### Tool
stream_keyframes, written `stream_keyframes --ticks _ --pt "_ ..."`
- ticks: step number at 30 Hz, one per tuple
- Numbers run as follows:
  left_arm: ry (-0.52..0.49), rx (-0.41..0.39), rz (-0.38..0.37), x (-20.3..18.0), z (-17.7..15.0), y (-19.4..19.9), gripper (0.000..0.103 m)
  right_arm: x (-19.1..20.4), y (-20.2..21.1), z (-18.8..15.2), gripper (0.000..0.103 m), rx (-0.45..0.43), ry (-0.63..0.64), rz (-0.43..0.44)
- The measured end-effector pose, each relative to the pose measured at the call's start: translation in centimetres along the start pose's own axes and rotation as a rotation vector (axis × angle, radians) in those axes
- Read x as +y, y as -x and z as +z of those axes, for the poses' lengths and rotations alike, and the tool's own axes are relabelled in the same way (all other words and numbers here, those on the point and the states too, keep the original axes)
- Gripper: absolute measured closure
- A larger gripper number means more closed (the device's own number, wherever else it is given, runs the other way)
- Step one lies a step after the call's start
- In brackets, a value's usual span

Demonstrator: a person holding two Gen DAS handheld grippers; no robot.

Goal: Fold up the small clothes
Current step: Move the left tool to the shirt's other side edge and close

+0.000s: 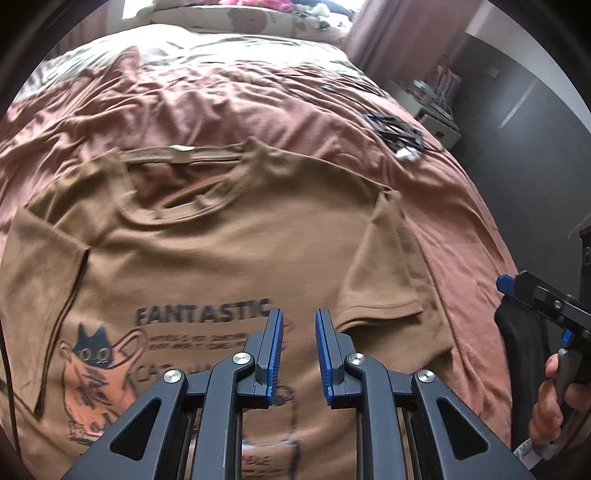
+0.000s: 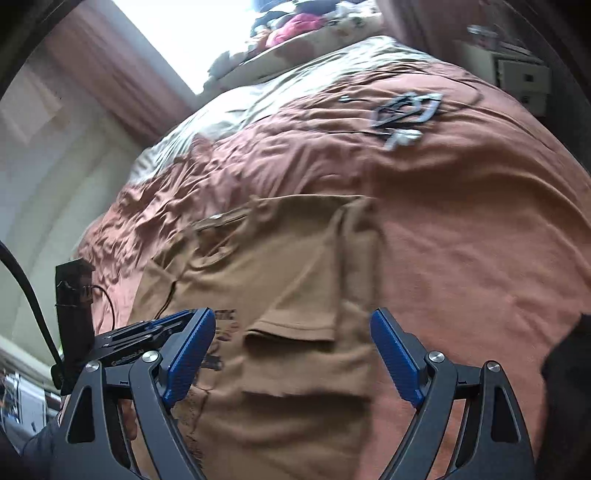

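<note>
Brown T-shirt flat on pink bedspread, frame centre; left gripper slightly parted, right gripper spread wide, both empty.

bed: wrinkled rust-pink bedspread | beyond its far end: bright window, dusty-pink curtain | right of bed: white bedside cabinet, dark grey wall | left of bed: cream wall
</note>
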State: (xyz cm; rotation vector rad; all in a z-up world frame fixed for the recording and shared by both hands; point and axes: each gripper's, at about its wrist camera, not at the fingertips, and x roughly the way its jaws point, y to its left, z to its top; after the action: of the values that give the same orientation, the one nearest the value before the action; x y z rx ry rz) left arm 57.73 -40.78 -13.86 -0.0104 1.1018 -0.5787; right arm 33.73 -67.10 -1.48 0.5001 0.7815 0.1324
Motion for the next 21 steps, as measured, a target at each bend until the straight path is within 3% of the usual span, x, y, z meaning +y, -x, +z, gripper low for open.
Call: stream_keyframes --ticks 3,5,7,13,17,21 --pt "-0.052 0.005 -0.009 -2.2 0.1 -0.8 0.083 -1.7 0.2 -0.8 0.021 -0.014 -0.055 -0.039" --pt "-0.091 0.005 -0.018 -3.7 0.2 -1.3 0.082 -2.9 -0.1 -1.1 0.039 -0.015 -0.092 -0.03" --pt "-0.134 0.01 -0.022 -5.3 0.2 -1.9 0.078 -4.0 -0.1 -1.6 0.043 -0.021 -0.124 -0.015" --pt "-0.198 0.03 -0.034 -8.8 0.2 -4.3 0.071 -5.9 -0.9 -3.9 0.044 -0.014 -0.149 -0.032" --pt "-0.214 0.039 -0.05 -10.2 0.1 -5.9 0.057 -6.1 -0.8 -4.6 0.044 -0.012 -0.149 -0.037" --pt "-0.216 0.056 -0.058 -11.1 0.1 -7.7 0.057 -6.6 -0.3 -4.9 0.044 -0.016 -0.144 -0.042"
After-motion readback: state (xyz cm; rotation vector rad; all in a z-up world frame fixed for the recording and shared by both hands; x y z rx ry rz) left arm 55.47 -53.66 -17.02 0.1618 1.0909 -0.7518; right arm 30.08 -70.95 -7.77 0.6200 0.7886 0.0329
